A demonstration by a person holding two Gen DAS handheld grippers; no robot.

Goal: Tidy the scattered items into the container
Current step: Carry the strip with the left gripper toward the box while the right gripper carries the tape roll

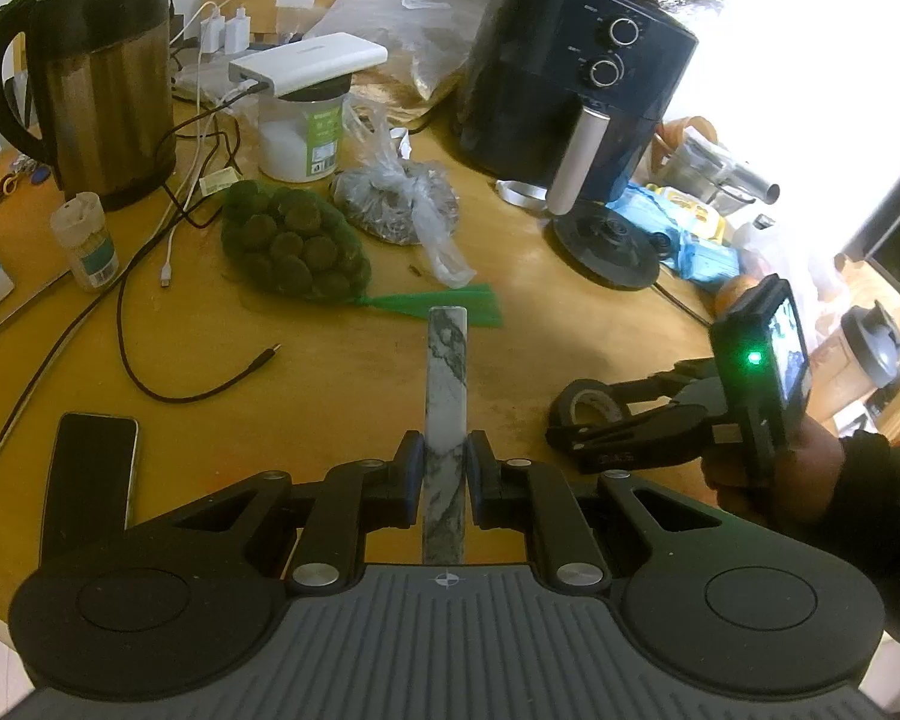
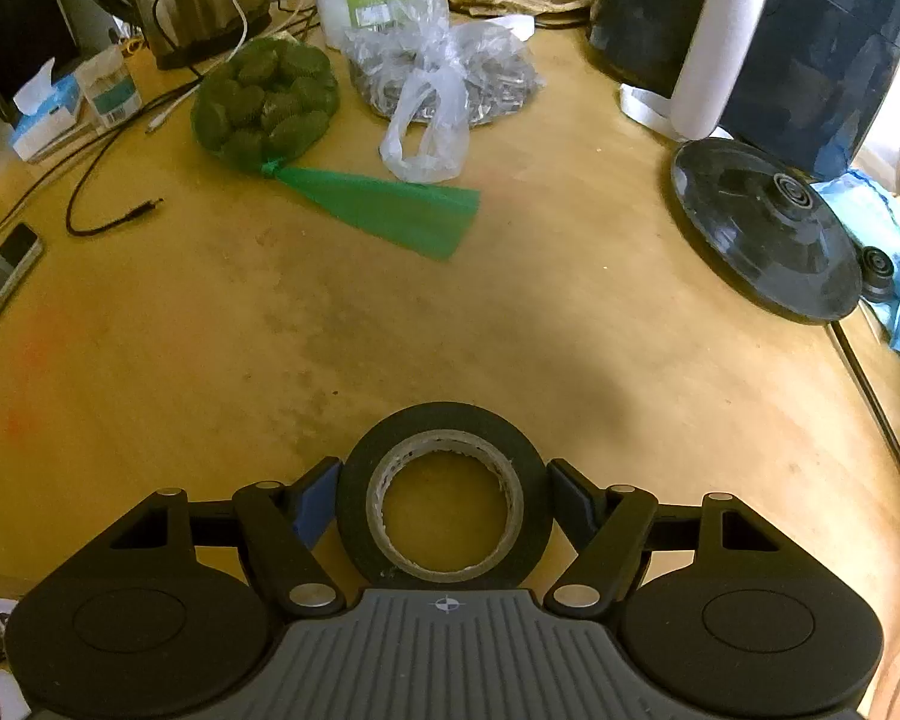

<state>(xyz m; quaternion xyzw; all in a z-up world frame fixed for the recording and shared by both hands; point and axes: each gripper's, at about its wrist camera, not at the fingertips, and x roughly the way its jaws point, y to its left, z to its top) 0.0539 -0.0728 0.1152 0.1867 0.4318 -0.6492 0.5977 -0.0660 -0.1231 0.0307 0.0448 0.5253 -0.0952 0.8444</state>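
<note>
My left gripper (image 1: 444, 441) is shut on a white and grey marbled bar (image 1: 447, 360), which sticks out forward above the wooden table (image 1: 342, 372). A black tape roll (image 2: 354, 498) lies flat on the table between the fingers of my right gripper (image 2: 444, 468). Both blue pads (image 2: 315, 501) touch the roll's sides. In the left wrist view the same tape roll (image 1: 588, 402) sits to the right of the bar, with a hand (image 1: 774, 474) on the right gripper's handle.
A green net bag of round items (image 1: 294, 240), a tied plastic bag (image 1: 396, 204), a steel kettle (image 1: 90, 78), a dark air fryer (image 1: 570, 72) and a kettle base (image 2: 762, 228) ring the table. A phone (image 1: 90, 474) and a black cable (image 1: 168, 384) lie at the left.
</note>
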